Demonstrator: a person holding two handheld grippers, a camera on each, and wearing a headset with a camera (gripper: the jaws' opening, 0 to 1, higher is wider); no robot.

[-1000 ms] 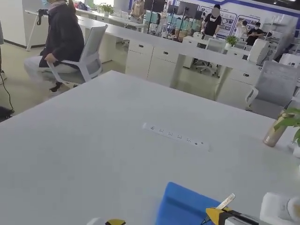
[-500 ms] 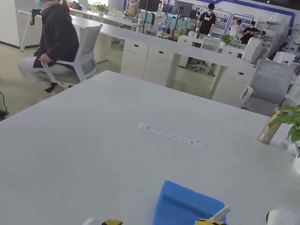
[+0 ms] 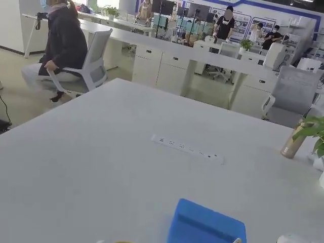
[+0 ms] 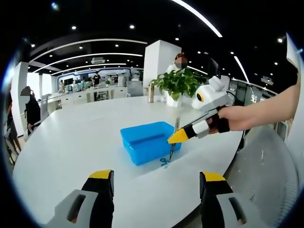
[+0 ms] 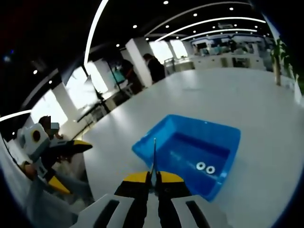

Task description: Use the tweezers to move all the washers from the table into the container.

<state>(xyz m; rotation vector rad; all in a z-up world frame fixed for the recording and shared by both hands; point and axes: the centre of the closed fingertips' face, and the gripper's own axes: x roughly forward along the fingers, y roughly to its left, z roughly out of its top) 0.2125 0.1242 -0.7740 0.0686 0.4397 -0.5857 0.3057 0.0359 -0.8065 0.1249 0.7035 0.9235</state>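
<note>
The left gripper (image 4: 156,192) has its jaws spread wide, holding nothing. To its right the blue container (image 4: 147,142) sits on the white desk (image 3: 101,167), with two washers (image 5: 205,167) on its floor. Further washers (image 4: 165,162) lie on the desk just beside its near wall. The right gripper (image 5: 153,179) has its jaws clamped on the tweezers (image 5: 154,159), whose long axis is near upright, tips pointing down over those desk washers.

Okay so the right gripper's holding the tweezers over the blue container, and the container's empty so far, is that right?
Not quite. The right gripper does hold the tweezers over the blue container, but the container is not empty: the right gripper view shows two washers lying side by side on its floor.
</note>
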